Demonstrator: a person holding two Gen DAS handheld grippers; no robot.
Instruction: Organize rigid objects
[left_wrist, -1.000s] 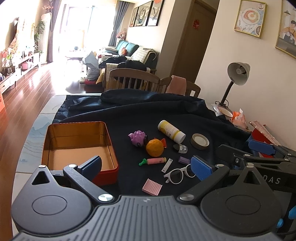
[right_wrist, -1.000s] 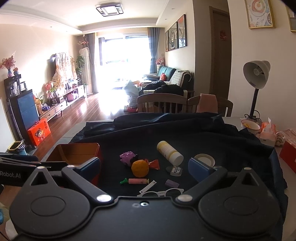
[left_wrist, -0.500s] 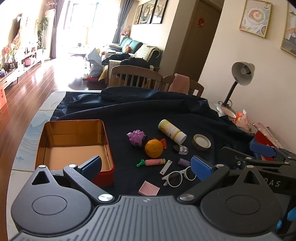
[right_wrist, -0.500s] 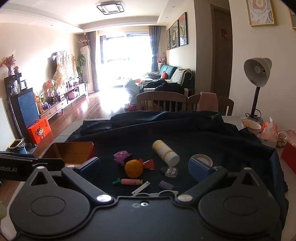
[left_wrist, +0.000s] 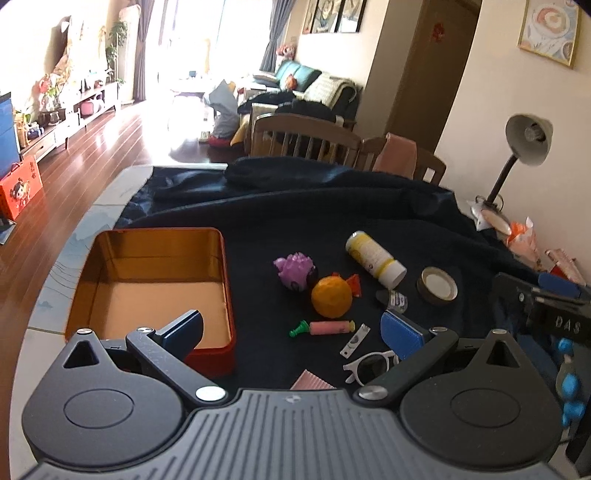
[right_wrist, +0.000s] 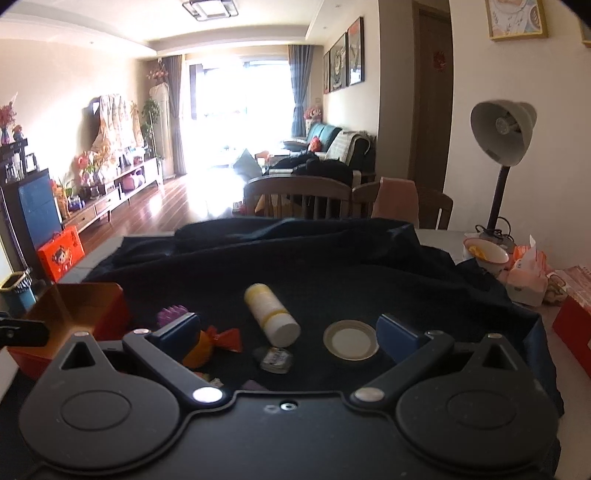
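Both your tools are spread wide and hold nothing: the left tool (left_wrist: 291, 326) hangs over the near edge of the desk (left_wrist: 59, 266), the right tool (right_wrist: 286, 330) low over the clutter toward the right edge.

Nearest you, the white-framed plastic sunglasses (left_wrist: 371, 363) and the pink ribbed block (left_wrist: 312, 384) sit almost under the left tool; drop carelessly and you could pin or knock them. The thin silver strip (left_wrist: 354, 339) lies flat on the dark cloth (left_wrist: 332, 214) and will likely be hard to pinch.

Further in, the round orange ball (left_wrist: 331, 301) and the white-and-yellow cylindrical bottle (right_wrist: 271, 314), lying on its side, could roll if a finger nudges them.

The red rectangular tin with a gold interior (left_wrist: 110, 295), toward the near-left corner, holds nothing; every loose piece lies outside it on the cloth.
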